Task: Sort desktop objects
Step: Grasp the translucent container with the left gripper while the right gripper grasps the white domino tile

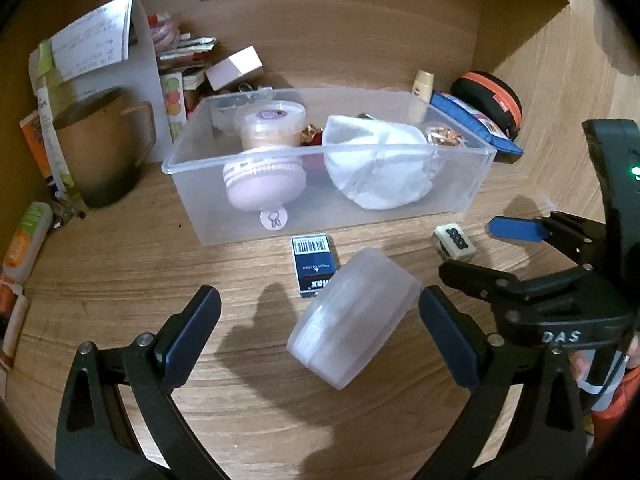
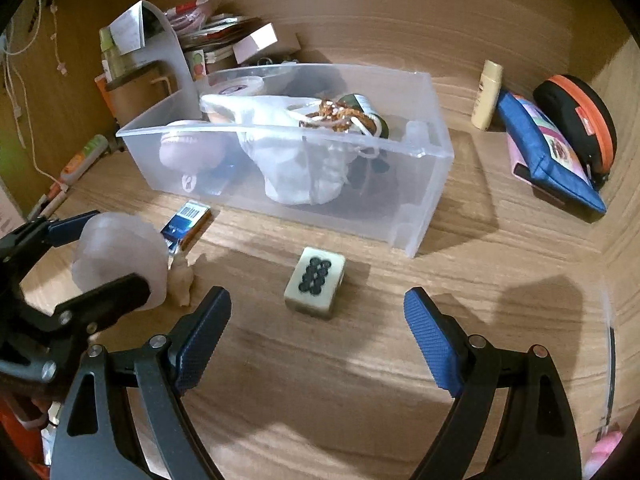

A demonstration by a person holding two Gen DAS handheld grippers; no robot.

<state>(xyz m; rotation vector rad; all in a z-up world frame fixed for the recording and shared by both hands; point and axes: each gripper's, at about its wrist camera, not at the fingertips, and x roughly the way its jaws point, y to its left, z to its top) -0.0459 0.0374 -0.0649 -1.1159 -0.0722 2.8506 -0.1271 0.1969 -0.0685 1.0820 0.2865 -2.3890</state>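
1. Nearest, left gripper [image 1: 320, 322] jaws wide around the tilted frosted container [image 1: 354, 320], not pressing; closing crooked could squirt it away.
2. Right gripper [image 2: 318, 318] jaws wide, empty, mahjong tile [image 2: 315, 282] just ahead on the counter [image 2: 460, 272].
3. Farther, the clear bin [image 2: 424, 156] waits, crowded.

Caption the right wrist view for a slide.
Open right gripper poised over an ivory mahjong tile on the wooden desk, before a clear plastic bin.

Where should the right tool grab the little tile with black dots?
Grip the tile across its two long side faces, coming down from above. It lies flat, dots up, with bare desk all round, and the open right tool already straddles it.
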